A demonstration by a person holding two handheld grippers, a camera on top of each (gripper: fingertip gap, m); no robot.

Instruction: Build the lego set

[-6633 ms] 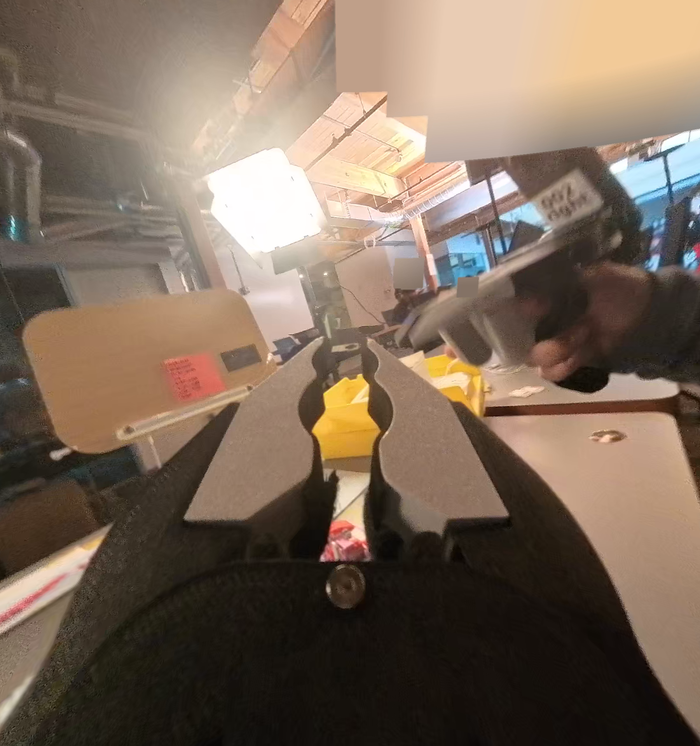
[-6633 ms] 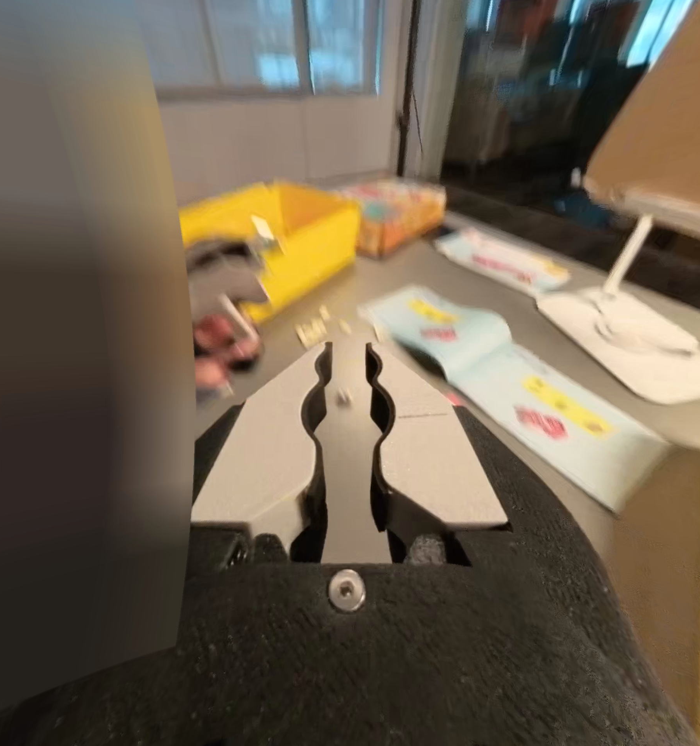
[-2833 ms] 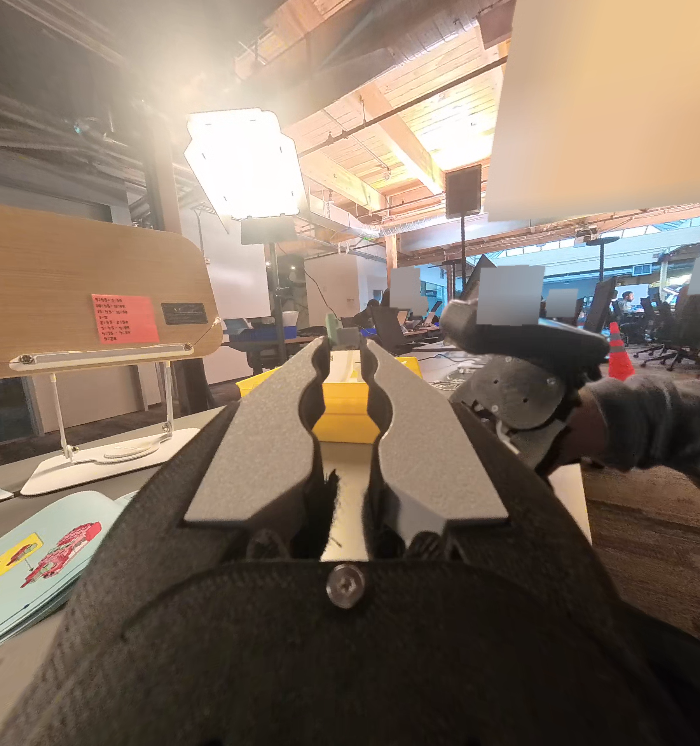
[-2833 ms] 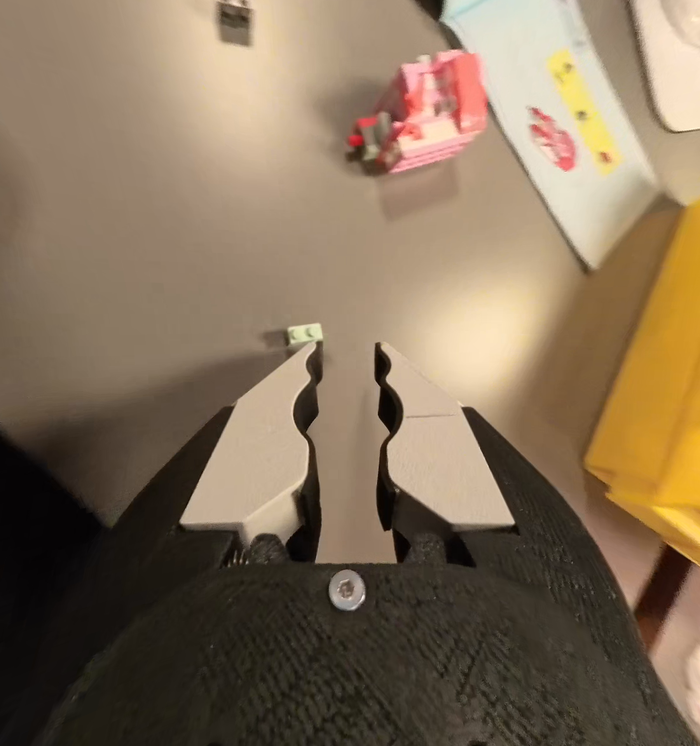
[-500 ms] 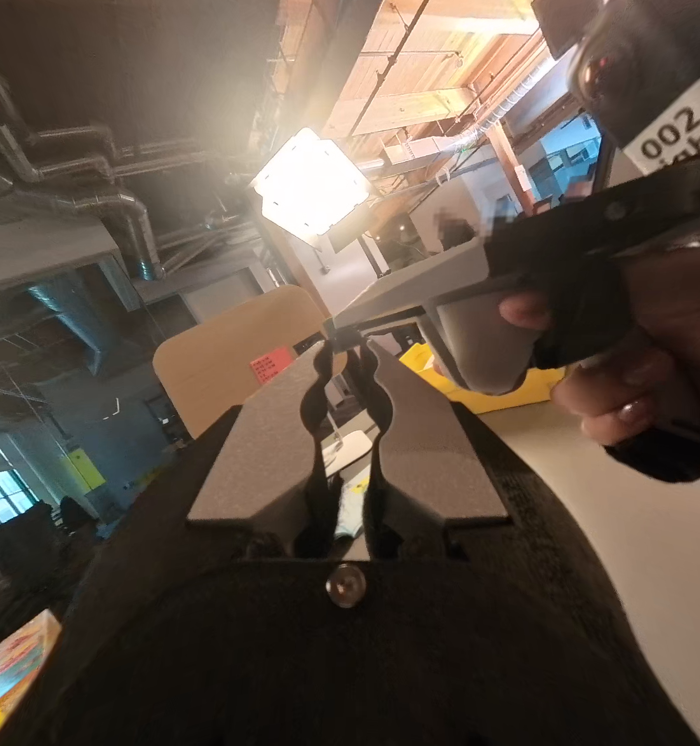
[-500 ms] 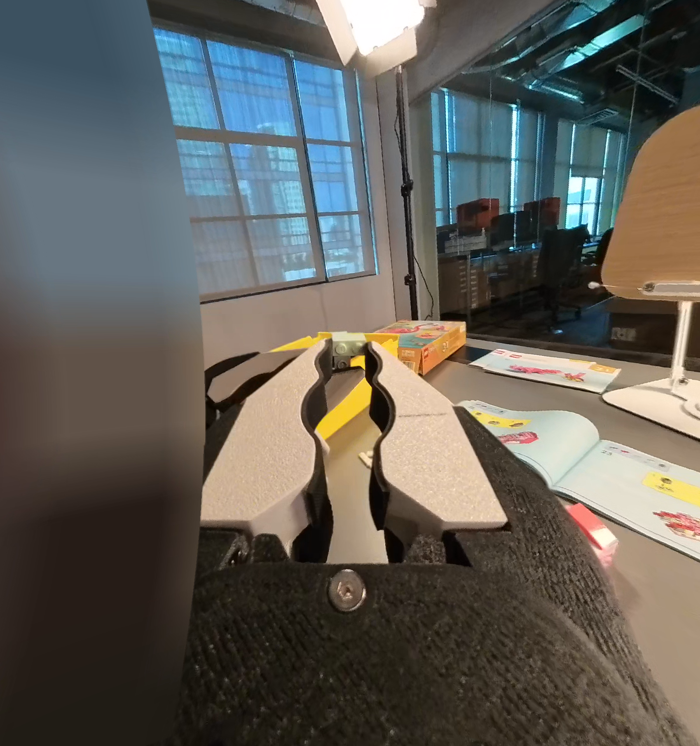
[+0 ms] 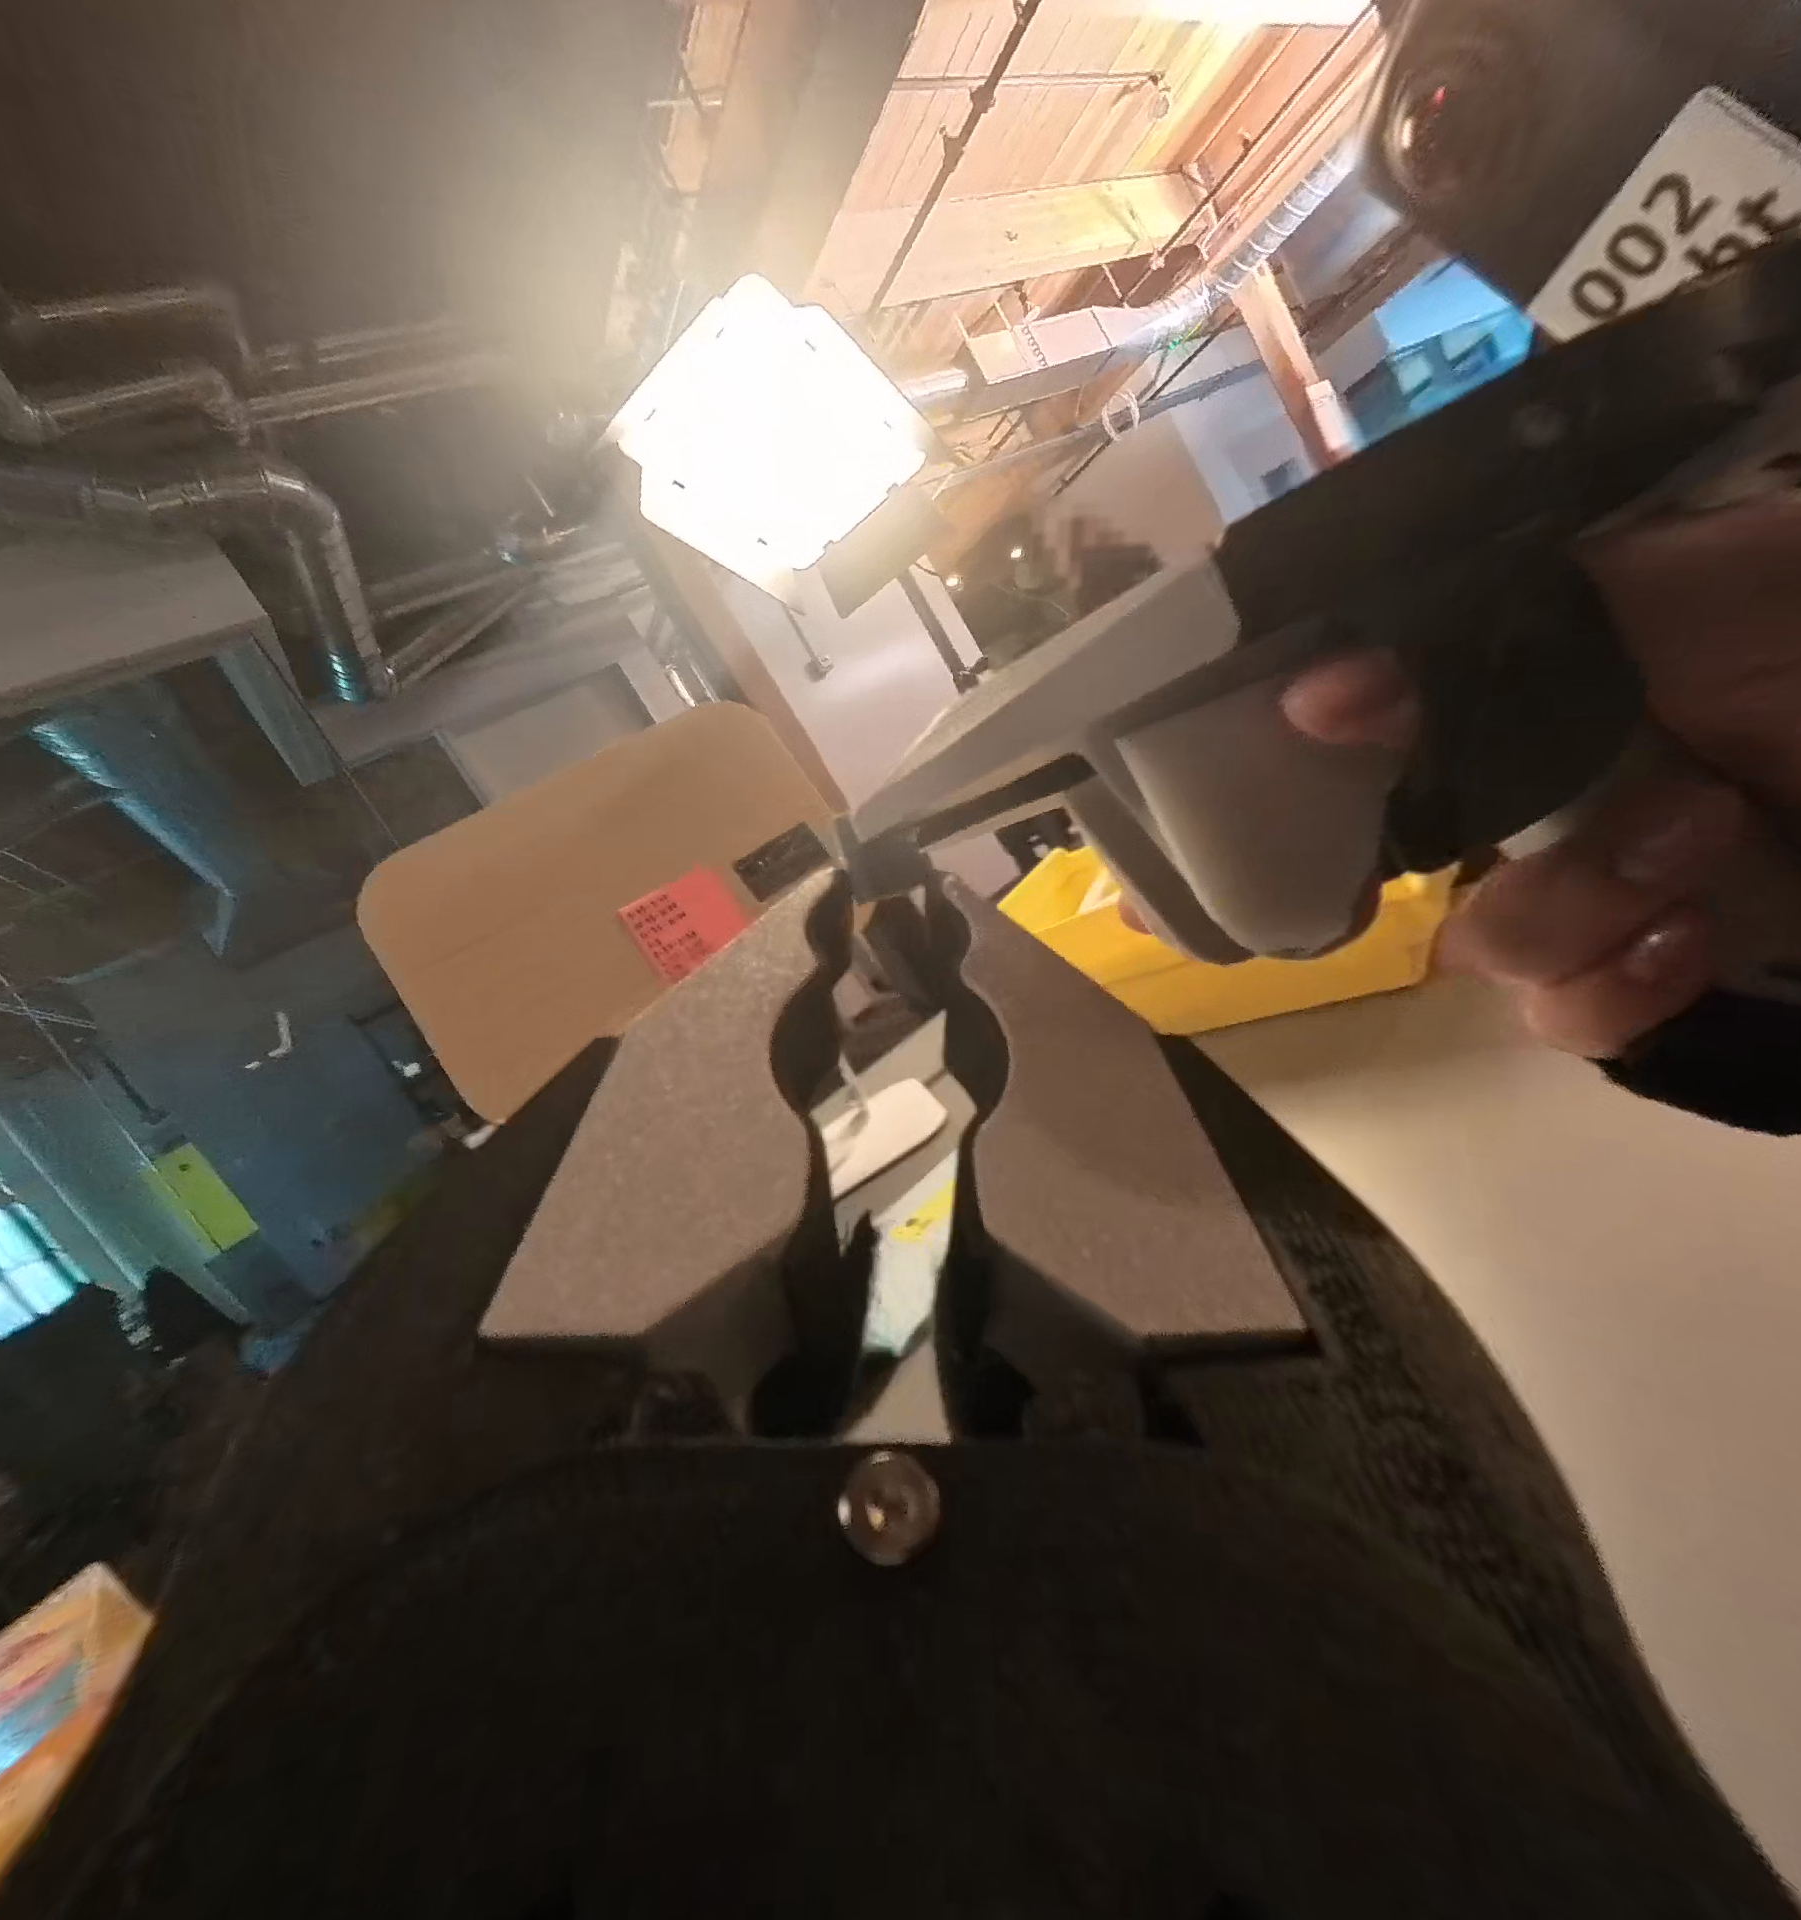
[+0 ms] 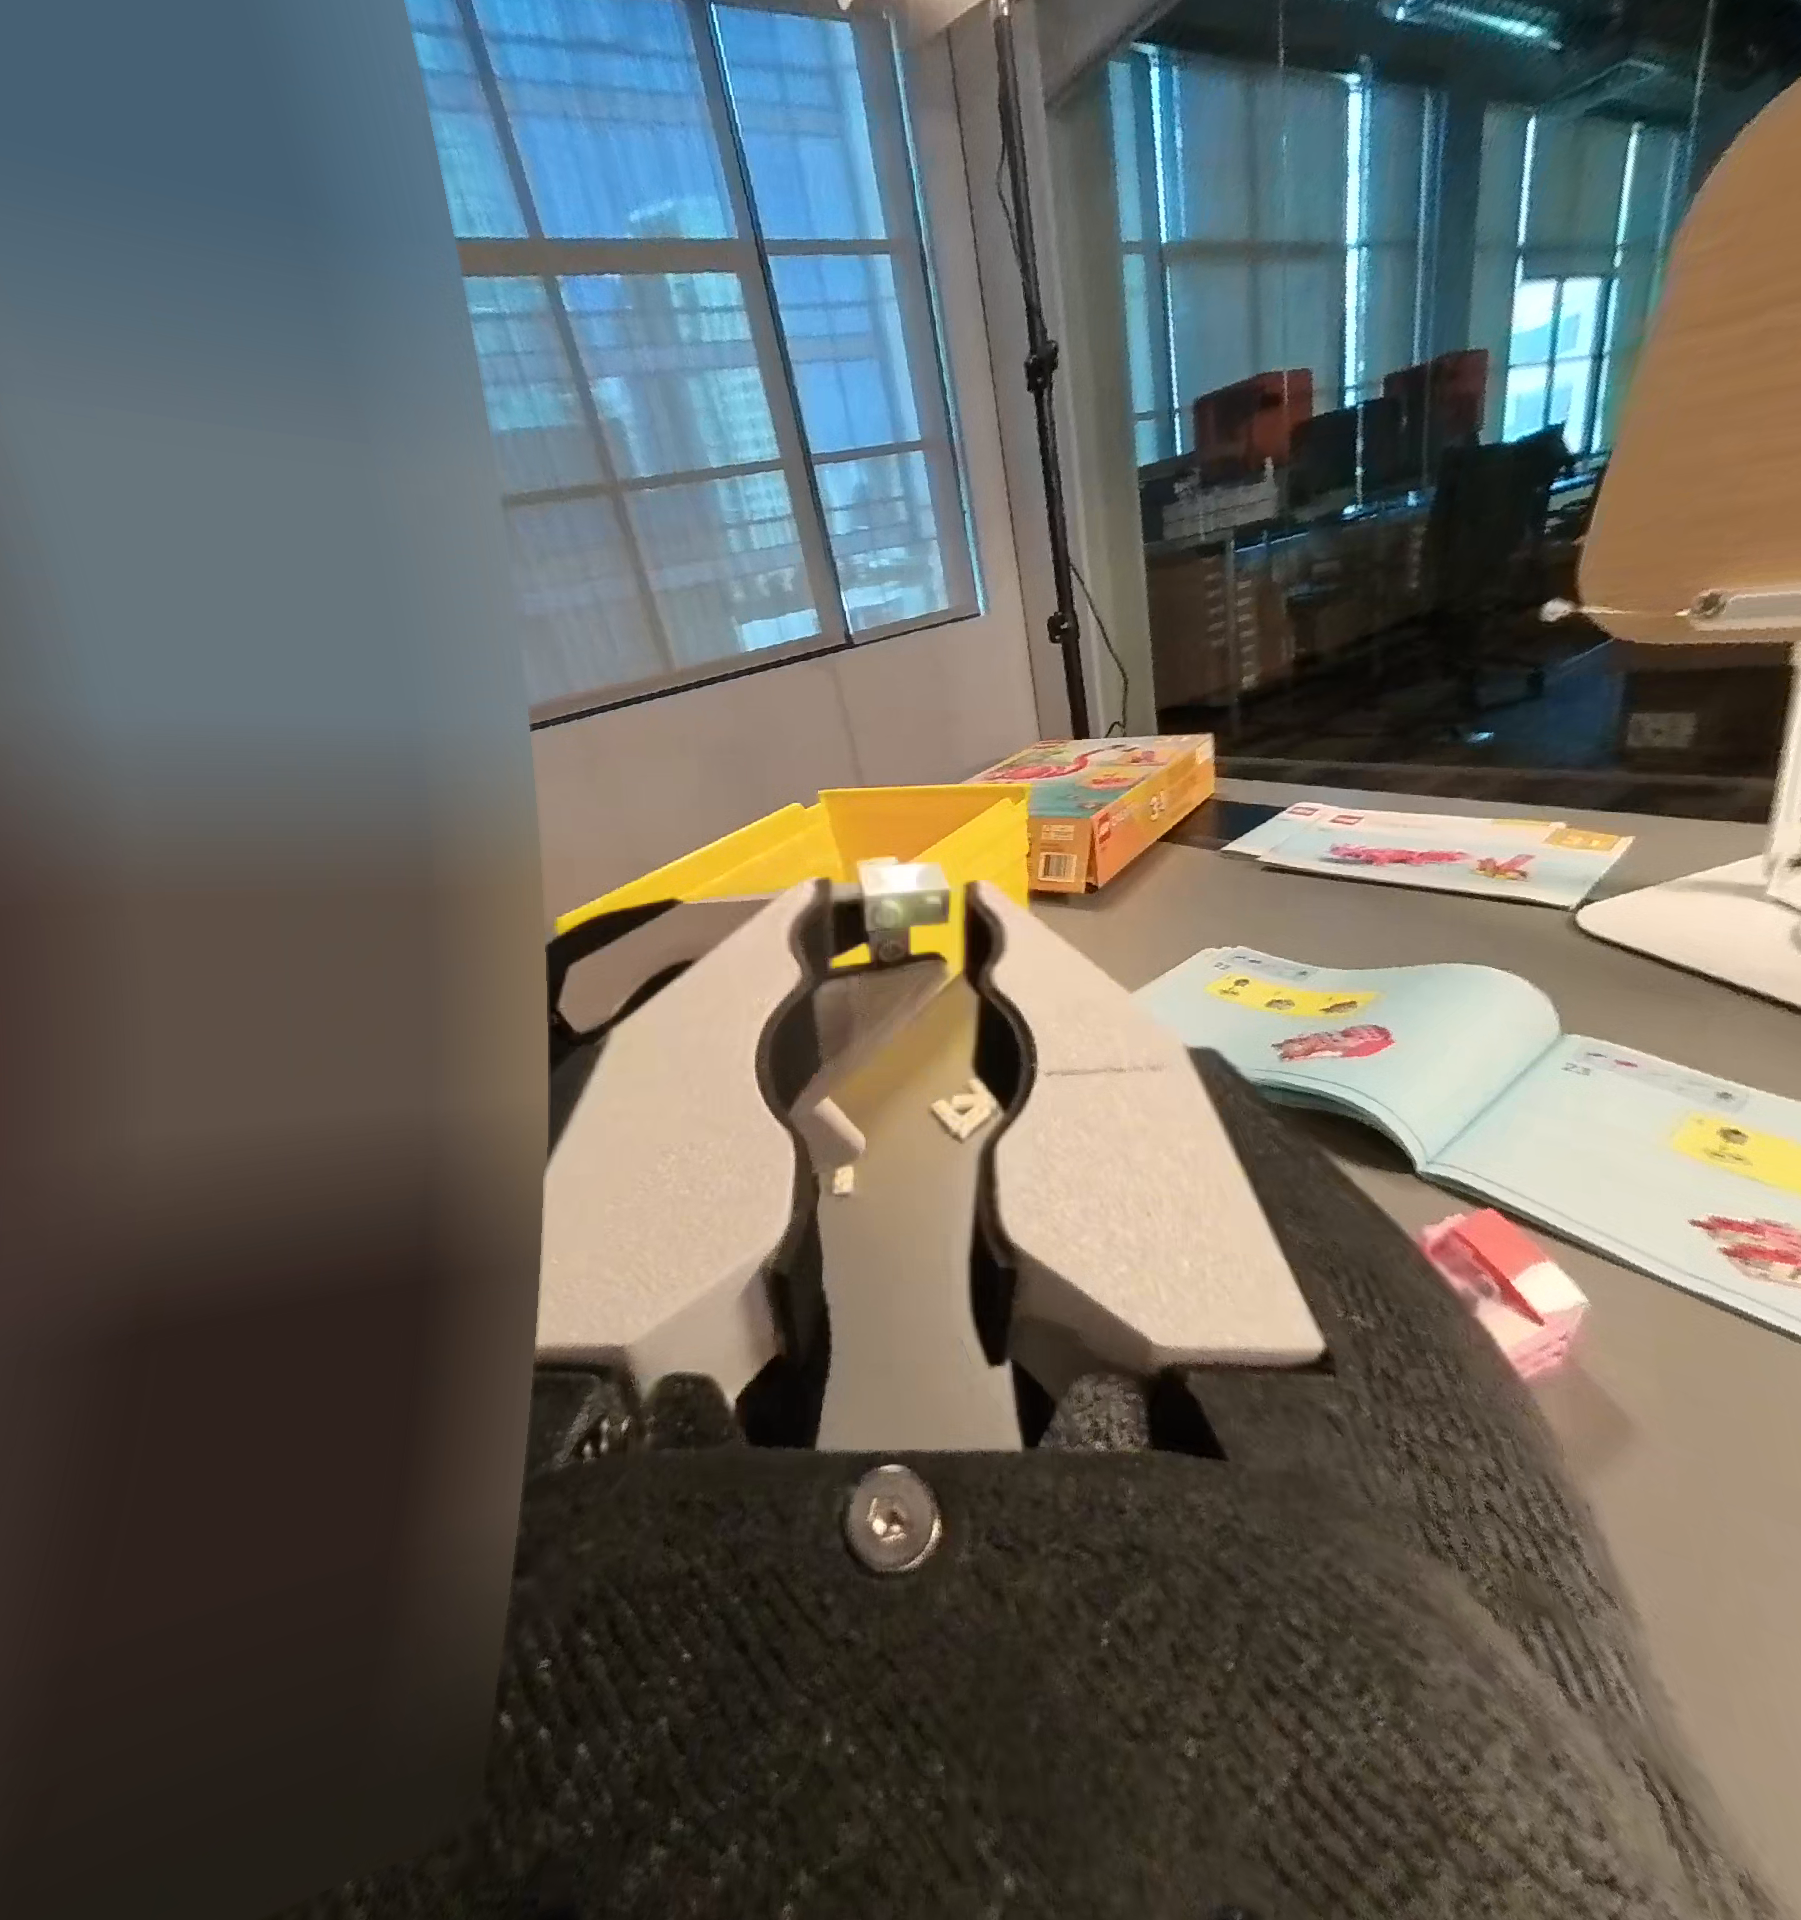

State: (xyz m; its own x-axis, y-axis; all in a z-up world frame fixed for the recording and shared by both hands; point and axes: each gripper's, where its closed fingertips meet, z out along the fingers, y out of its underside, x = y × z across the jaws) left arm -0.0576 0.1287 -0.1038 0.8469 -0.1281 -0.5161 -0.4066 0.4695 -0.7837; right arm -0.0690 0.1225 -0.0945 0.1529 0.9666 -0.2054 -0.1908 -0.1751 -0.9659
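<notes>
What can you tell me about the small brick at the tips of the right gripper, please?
The small brick is pale grey-green plastic with a round stud facing the camera and a darker piece under it. It sits at the very tips of the right gripper, held up off the table, in front of the yellow bin. The right fingertip lies against its side; contact on the other side is not clear. In the left wrist view it meets the left gripper.

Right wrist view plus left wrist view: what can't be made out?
- Right wrist view: the small brick sits between the right gripper fingertips, but one side is in shadow, so the grip is unclear.
- Left wrist view: the lamp backlights the left gripper tips, so contact with the brick is unreadable.
- Right wrist view: the yellow bin contents are hidden by its wall and the fingers.
- Right wrist view: the pink model is motion-blurred.
- Right wrist view: the left third is masked.
</notes>
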